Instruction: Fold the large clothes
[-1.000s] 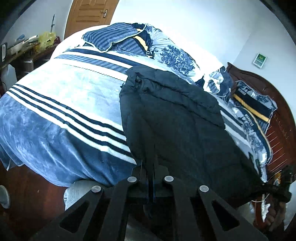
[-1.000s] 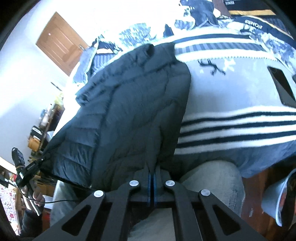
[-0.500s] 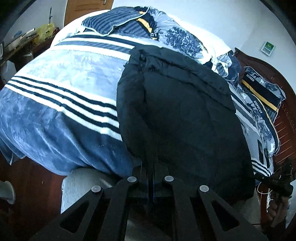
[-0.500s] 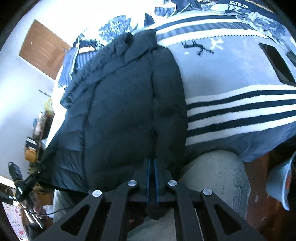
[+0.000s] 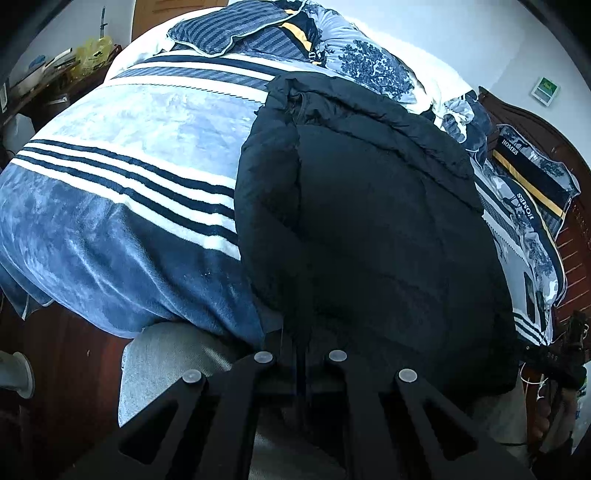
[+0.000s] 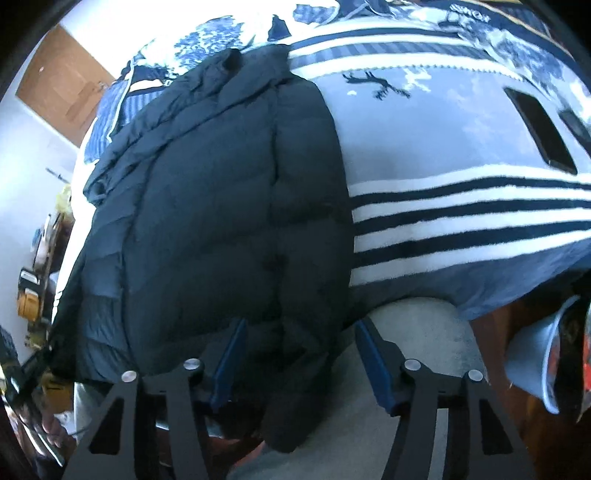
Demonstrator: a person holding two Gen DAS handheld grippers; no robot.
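Left wrist view: the left tongs [image 5: 301,354] are pressed together on the near hem of the black jacket [image 5: 369,229], the cloth pinched between the two fingers. The jacket lies lengthwise on the bed [image 5: 122,177], collar at the far end near the pillows [image 5: 236,29], its near end hanging over the bed's edge. To the jacket's left the striped blanket is bare, wide room that way; to its right only a narrow strip of bedding runs up to the wooden headboard [image 5: 569,236]. Below the bed's edge is a pale grey trouser leg [image 5: 162,354]. At the far right edge the other device and a hand [image 5: 554,424] show dimly at the jacket's corner.

Right wrist view: the right tongs [image 6: 299,354] stand apart and are opening, blue pads [image 6: 373,358] showing; the jacket's hem sags between them, and the pads do not press it. Here the open blanket lies to the jacket's right, with a dark phone [image 6: 539,129] on it, well apart from the jacket. A door [image 6: 62,88] is at upper left, and cluttered furniture at the left edge.
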